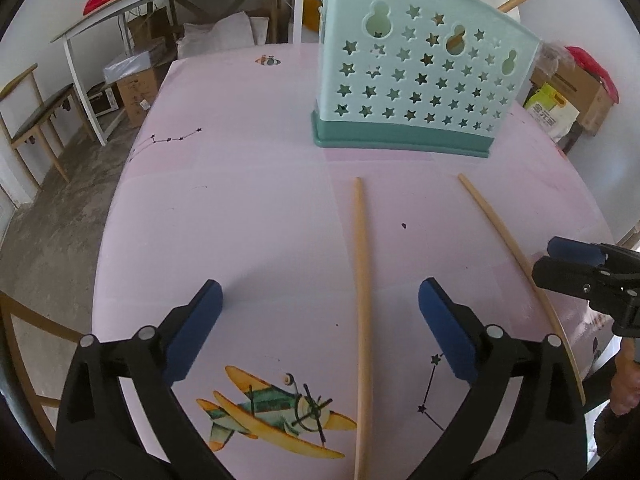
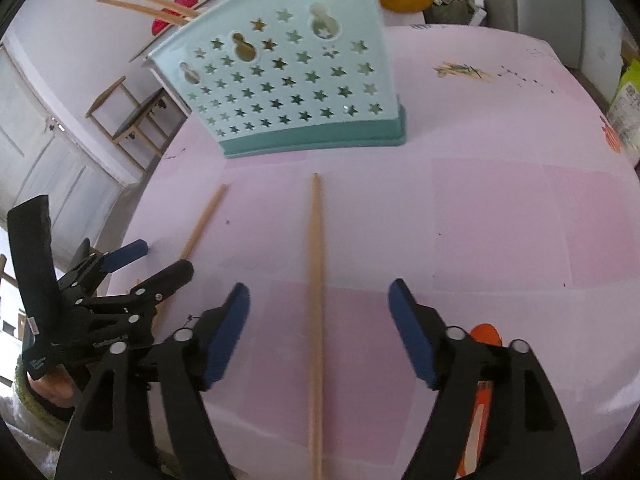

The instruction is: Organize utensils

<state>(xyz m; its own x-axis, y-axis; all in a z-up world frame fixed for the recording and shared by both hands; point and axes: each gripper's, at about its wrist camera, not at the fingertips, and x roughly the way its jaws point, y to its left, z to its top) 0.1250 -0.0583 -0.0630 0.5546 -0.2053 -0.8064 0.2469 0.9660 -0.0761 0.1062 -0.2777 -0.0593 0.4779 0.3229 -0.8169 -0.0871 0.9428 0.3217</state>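
Left wrist view: left gripper fingers wide, chopstick lying loose between; utensil holder at 12 o'clock. Right gripper fingers wide. No writing legible.

You have two pale, matt wooden chopsticks on a smooth pink tablecloth with a faint sheen. The utensil holder looks like smooth mint plastic on a darker teal base. Your grippers' fingers are black plastic with matt blue pads.
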